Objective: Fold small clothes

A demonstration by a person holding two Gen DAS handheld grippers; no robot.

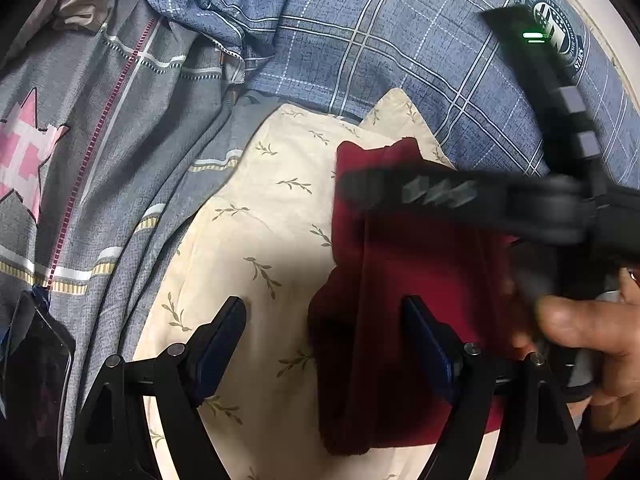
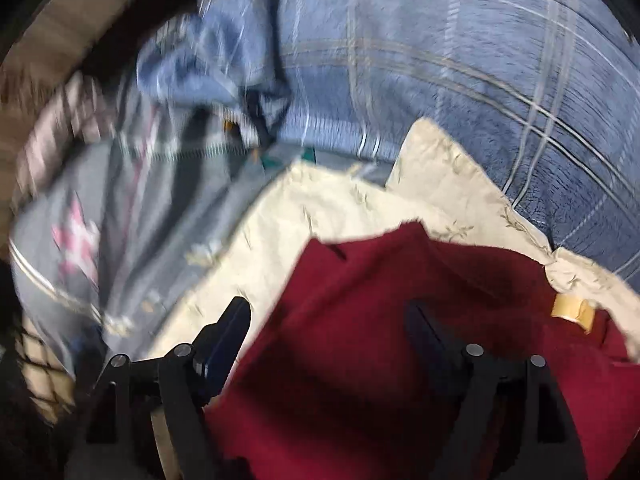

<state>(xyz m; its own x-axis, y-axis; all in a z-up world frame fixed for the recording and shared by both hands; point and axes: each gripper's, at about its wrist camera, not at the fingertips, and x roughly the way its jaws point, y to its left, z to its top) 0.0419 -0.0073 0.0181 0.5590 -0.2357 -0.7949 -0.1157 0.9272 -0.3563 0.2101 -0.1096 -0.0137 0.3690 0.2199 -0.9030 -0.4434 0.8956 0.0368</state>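
A dark red garment [image 1: 400, 300] lies folded lengthwise on a cream pillowcase [image 1: 248, 240] printed with small olive sprigs, and that pillowcase serves as the landmark here: it rests on a bed covered by a blue plaid sheet [image 1: 380, 40] beyond it and a grey quilt [image 1: 100, 140] with a pink star off its far-left side. A dark phone [image 1: 36, 372] lies on the quilt, just off the pillowcase's near-left edge.

In the left wrist view the left tongs [image 1: 324, 328] stand wide open over the pillowcase. Their left finger is above bare cream cloth, their right finger is above the red garment, and the garment's left folded edge runs between the two. Whether either finger touches the cloth cannot be told.

The right tongs [image 1: 352, 188] reach in from the pillowcase's right side, blurred, with one finger lying across the garment's far end and the other raised well away toward the plaid sheet, so they are spread wide. A hand [image 1: 592, 340] grips their handle at the pillowcase's right edge.

The right wrist view is smeared. There the right tongs [image 2: 328, 320] are also wide apart, holding nothing. The red garment [image 2: 380, 340] fills the space between and under the fingers, its far edge lying on the cream pillowcase [image 2: 280, 216]. A tan label [image 2: 570, 310] shows at the garment's right side, next to a rumpled fold of pillowcase.
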